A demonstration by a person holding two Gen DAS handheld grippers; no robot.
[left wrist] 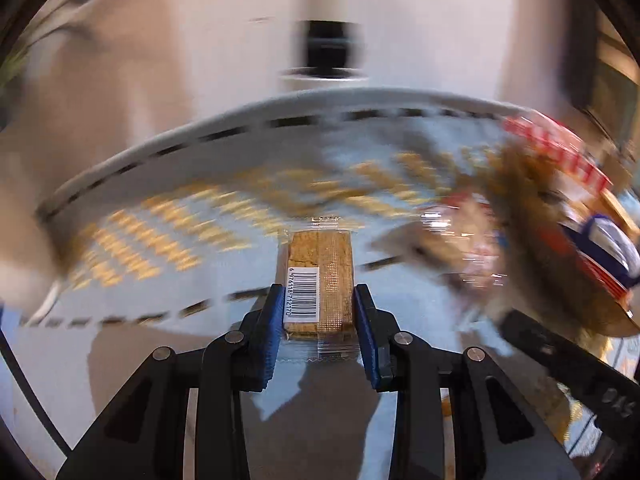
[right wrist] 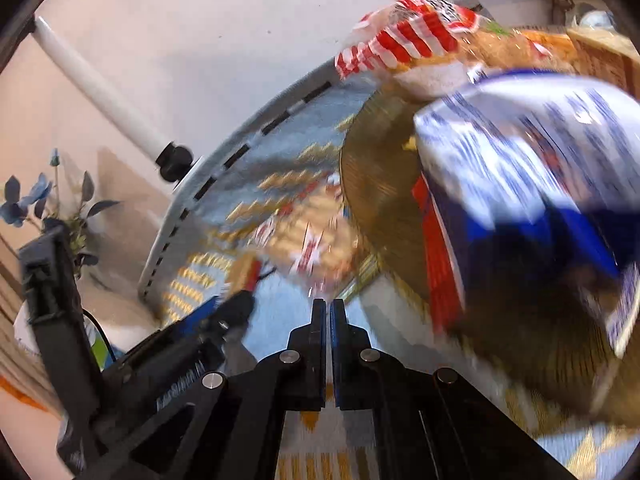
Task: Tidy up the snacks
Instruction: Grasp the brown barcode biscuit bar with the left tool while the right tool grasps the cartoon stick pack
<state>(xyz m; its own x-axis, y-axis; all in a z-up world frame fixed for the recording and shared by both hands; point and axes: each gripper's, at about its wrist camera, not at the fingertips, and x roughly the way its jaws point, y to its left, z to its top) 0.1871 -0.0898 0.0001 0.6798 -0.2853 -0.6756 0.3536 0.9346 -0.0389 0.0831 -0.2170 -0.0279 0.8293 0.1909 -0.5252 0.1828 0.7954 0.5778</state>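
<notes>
Now | left gripper (left wrist: 316, 312) jaws clamp biscuit pack (left wrist: 319, 276) | lengthwise, pointing forward

A round counter (right wrist: 176, 236) with a pale rim, dashed black border and blue-and-gold patterned top stands near a white pole (right wrist: 100, 88) and blue artificial flowers (right wrist: 36, 200).

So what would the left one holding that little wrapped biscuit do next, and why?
Probably carry it right, toward the woven basket. The left hand-held gripper is clamped on the wrapped biscuit above the tablecloth, and other snack bags already sit in that basket.
</notes>
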